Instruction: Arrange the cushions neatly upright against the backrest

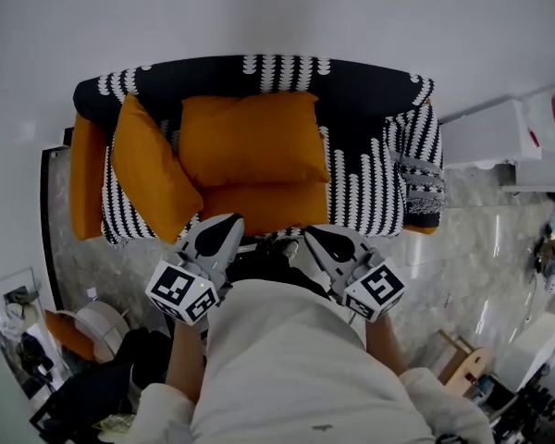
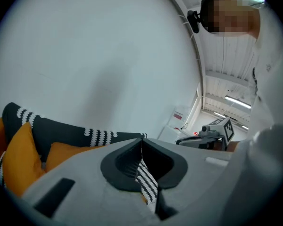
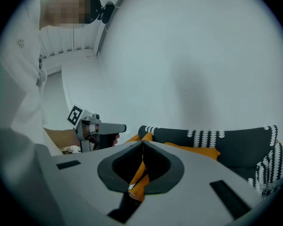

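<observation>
Head view shows the left gripper (image 1: 222,225) and right gripper (image 1: 322,236), jaws pressed together and empty, at the front edge of the sofa (image 1: 370,91), where the left cushion (image 1: 153,169) leans tilted by the armrest, the middle cushion (image 1: 250,137) rests against the backrest and the front cushion (image 1: 259,206) lies flat on the seat.

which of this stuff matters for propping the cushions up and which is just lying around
For the job:
- left orange cushion, leaning by the armrest
- middle orange cushion, against the backrest
- left gripper and right gripper, fingers shut

Just lying about:
- white cabinet
- white round object on the floor
- dark bundle beside it
</observation>
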A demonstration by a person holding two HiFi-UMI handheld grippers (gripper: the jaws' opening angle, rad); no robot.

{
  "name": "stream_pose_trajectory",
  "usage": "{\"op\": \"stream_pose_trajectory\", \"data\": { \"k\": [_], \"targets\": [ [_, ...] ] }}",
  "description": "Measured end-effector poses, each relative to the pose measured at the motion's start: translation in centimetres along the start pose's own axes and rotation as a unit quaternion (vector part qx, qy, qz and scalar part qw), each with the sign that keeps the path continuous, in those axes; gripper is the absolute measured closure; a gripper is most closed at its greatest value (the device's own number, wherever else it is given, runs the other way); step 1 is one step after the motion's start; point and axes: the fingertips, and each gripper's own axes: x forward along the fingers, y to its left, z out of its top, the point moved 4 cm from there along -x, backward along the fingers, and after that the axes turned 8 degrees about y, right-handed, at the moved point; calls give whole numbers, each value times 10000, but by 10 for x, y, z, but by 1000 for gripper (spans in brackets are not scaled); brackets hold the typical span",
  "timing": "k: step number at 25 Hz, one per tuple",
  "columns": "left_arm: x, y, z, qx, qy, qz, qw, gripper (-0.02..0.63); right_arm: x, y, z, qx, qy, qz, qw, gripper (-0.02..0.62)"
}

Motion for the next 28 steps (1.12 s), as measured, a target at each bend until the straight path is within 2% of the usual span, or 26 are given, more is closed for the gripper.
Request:
{"op": "stream_pose_trajectory", "data": {
  "k": [6, 10, 13, 15, 19, 22, 24, 28],
  "targets": [
    [37, 48, 45, 141, -71, -344, 9993, 594, 32, -34, 33, 42, 87, -327, 9994, 586],
    [52, 74, 56, 82, -19, -768, 9970, 594, 51, -55, 43, -21, 252, -606, 9978, 586],
    [61, 92, 59, 73, 172, -815, 9965, 594, 62, -68, 40, 22, 437, -791, 9959, 586],
    [66, 100, 62, 70, 218, -777, 9967, 594, 70, -76, 34, 111, 582, -795, 9951, 586],
    [72, 102, 67, -240, 88, -823, 9963, 594, 83, -91, 15, 116, 957, -657, 9932, 586],
    [79, 97, 64, -90, 172, -645, 9977, 594, 91, -106, -1, 145, 1134, -608, 9916, 586],
    [82, 91, 59, -14, 239, -512, 9984, 594, 95, -120, -18, 123, 1357, -691, 9883, 586],
    [89, 73, 50, -274, 359, -385, 9982, 594, 100, -152, -61, 13, 1999, -895, 9757, 585]
  ]
}}
